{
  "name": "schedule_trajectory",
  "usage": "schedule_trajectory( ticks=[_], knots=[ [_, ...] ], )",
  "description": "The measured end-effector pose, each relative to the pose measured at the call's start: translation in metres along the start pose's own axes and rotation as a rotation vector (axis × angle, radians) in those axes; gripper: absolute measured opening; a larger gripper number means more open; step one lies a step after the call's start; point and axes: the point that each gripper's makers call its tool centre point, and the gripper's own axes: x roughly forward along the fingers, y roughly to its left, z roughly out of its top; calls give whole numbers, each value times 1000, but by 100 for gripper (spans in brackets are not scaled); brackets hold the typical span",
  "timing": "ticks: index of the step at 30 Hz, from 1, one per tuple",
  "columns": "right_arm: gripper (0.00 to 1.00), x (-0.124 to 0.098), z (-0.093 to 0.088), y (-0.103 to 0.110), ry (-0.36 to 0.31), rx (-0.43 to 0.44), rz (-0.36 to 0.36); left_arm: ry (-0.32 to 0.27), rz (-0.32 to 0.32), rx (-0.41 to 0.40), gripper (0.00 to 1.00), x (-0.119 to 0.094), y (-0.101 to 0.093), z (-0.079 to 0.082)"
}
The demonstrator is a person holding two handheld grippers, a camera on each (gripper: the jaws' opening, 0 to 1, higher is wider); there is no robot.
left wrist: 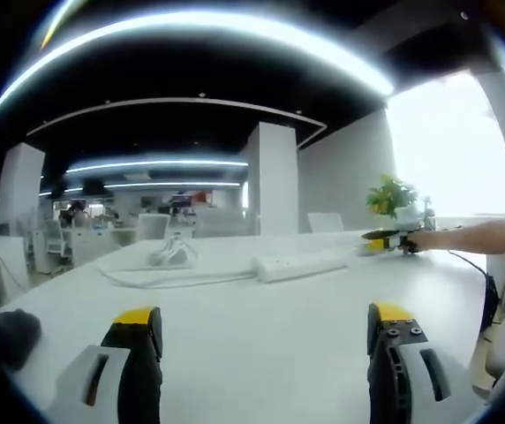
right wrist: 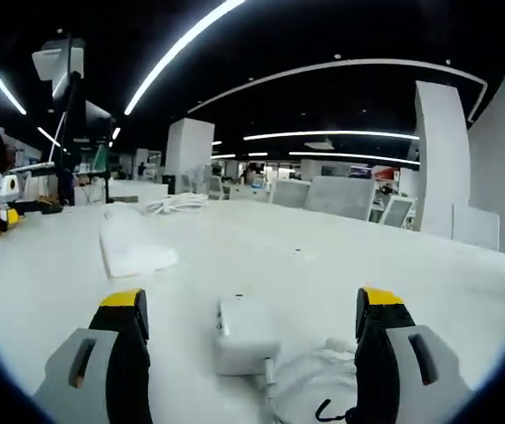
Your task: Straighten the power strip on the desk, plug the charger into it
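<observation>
Power strip [left wrist: 301,263]: white, long, lying flat on the white desk [left wrist: 261,344] at about 12 o'clock ahead of the left gripper [left wrist: 266,331], its cable [left wrist: 160,279] running off toward 10 o'clock; in the right gripper view it [right wrist: 133,243] lies at 11 o'clock. Charger [right wrist: 245,334]: white block on the desk between the wide-open, empty jaws of the right gripper [right wrist: 248,322], white cord [right wrist: 310,380] coiled at 5 o'clock. Left gripper: jaws wide apart, holding nothing; the right gripper [left wrist: 387,240] shows at 2 o'clock beside a potted plant [left wrist: 392,196].
</observation>
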Motion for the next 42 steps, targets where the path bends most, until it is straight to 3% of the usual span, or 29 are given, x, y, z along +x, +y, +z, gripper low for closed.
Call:
schedule_trajectory(
  ticks=[31,42],
  knots=[
    [98,0,-7,0,38,33,2,-3,10,-2,99,-5,3,0],
    [92,0,-12,-1,77,31,-9,-1,7,-6,99,-6,3,-2]
  ],
)
